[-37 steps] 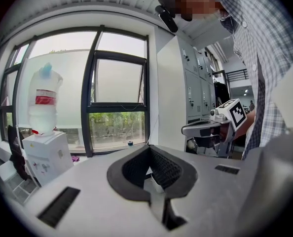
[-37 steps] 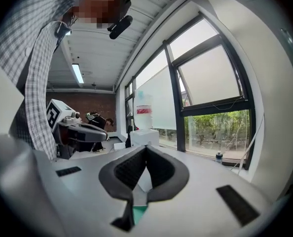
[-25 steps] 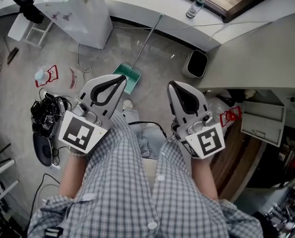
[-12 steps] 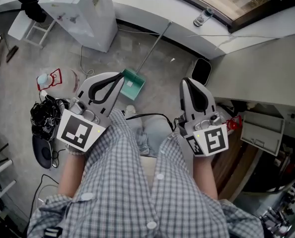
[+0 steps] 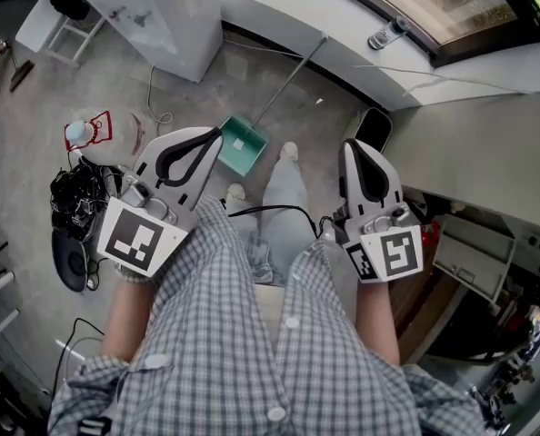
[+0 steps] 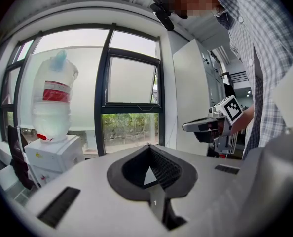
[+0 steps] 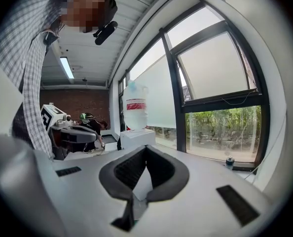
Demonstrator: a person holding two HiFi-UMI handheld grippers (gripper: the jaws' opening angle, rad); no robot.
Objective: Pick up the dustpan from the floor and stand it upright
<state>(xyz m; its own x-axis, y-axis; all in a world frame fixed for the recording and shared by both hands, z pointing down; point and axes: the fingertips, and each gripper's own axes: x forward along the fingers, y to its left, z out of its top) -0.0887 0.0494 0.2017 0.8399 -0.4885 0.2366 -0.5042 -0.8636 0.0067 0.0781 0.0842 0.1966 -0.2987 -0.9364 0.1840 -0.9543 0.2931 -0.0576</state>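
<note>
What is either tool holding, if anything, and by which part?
Nothing. The left tool and right tool are shut and empty; the dustpan lies on the floor.

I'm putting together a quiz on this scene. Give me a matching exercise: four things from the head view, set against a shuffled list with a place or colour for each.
Things:
1. dustpan
2. bottle
3. water dispenser
4. cable tangle

Descriptions:
A. on the window ledge
B. white, at the upper left
C. teal, on the floor just ahead of the left gripper
D. black, on the floor left of the left gripper

Pairs: 1-C, 2-A, 3-B, 4-D
</note>
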